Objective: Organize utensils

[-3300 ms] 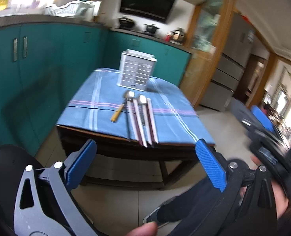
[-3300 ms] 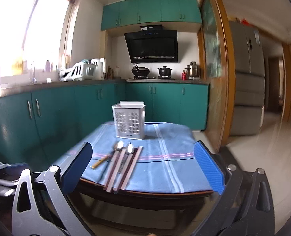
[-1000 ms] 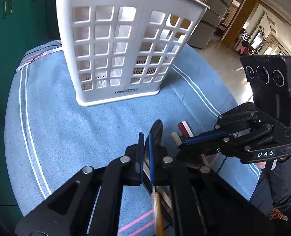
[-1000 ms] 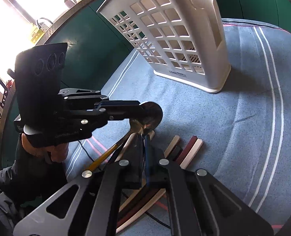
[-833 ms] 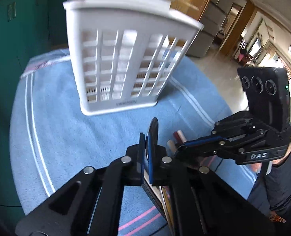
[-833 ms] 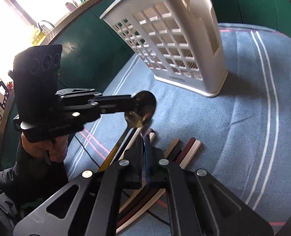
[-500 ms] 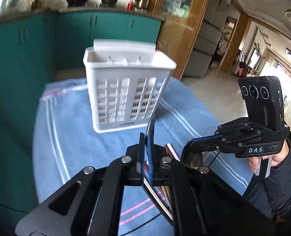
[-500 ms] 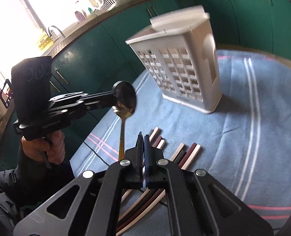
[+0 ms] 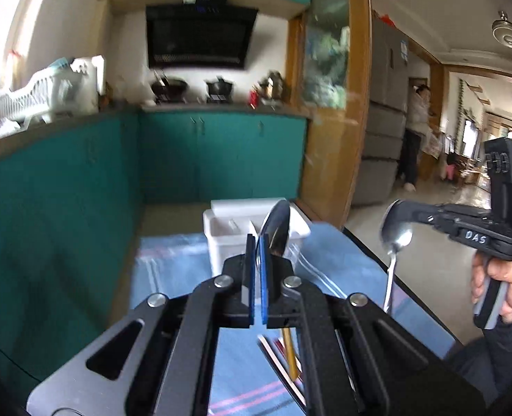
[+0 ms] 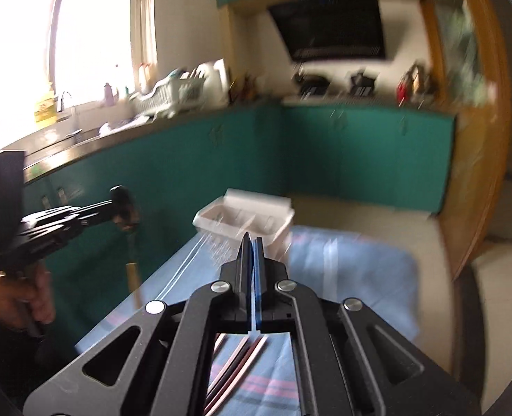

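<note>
Both my left tongs (image 9: 258, 270) and right tongs (image 10: 252, 274) pinch spoons only by their bowls, so either spoon may swivel and miss the caddy (image 9: 228, 232) at the counter's far edge.

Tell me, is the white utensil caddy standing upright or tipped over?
Upright: the white utensil caddy stands on the blue cloth, open top up.

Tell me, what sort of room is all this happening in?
A home kitchen, most likely. Teal cabinets run under a countertop, a black range hood hangs over pots on a stove, and a white dish rack sits by the window sink.
</note>
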{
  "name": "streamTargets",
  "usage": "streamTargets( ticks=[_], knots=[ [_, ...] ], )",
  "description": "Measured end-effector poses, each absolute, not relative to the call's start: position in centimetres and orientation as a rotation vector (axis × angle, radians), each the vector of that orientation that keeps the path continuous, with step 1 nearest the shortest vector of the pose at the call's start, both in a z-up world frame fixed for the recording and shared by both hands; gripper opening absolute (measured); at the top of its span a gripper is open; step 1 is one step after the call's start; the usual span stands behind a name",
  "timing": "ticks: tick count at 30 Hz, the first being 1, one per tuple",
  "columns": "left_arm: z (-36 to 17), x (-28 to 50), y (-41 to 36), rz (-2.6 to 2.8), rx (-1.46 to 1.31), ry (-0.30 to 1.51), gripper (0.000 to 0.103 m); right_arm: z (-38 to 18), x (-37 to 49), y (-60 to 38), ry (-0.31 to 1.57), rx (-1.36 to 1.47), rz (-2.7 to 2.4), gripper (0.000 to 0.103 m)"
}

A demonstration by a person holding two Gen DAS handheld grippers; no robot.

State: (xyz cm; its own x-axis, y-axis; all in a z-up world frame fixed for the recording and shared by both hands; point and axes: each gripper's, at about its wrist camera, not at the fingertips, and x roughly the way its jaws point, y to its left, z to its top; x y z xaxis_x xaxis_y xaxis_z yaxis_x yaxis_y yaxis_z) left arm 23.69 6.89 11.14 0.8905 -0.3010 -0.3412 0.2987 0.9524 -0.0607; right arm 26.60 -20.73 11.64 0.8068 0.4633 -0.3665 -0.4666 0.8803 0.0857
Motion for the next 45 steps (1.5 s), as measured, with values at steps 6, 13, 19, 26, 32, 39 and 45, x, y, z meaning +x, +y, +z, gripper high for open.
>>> streamTargets(
  ticks=[6,13,19,26,32,39,45],
  knots=[
    [17.1,25.3,7.7,-0.271,0.009,0.264,0.002,16.5,30.3,-18.6,0.306,-0.078,0.397,0.001],
    [21.8,31.8,7.6,-0.186,0.012,0.172,0.002,18.2,36.6,-15.7,0.208,-0.156,0.225,0.001],
    [19.6,37.0,7.0,-0.173,-0.02,0.195,0.002,15.3,40.7,-12.7,0.191,-0.234,0.13,0.001],
    [11.1,40.6,6.0,-0.141,-0.05,0.261,0.002,8.9,42.3,-10.1,0.214,-0.302,0.099,0.001],
    [5.6,40.0,5.2,-0.158,-0.06,0.309,0.021,5.7,41.5,-10.2,0.303,-0.281,0.129,0.044],
    [8.3,32.1,8.1,-0.198,-0.149,0.349,0.094,8.5,33.0,-17.1,0.258,-0.079,0.193,0.092],
    [7.6,22.0,9.2,-0.125,-0.179,0.45,0.099,6.2,23.8,-23.5,0.359,0.082,0.213,0.1]
  ],
)
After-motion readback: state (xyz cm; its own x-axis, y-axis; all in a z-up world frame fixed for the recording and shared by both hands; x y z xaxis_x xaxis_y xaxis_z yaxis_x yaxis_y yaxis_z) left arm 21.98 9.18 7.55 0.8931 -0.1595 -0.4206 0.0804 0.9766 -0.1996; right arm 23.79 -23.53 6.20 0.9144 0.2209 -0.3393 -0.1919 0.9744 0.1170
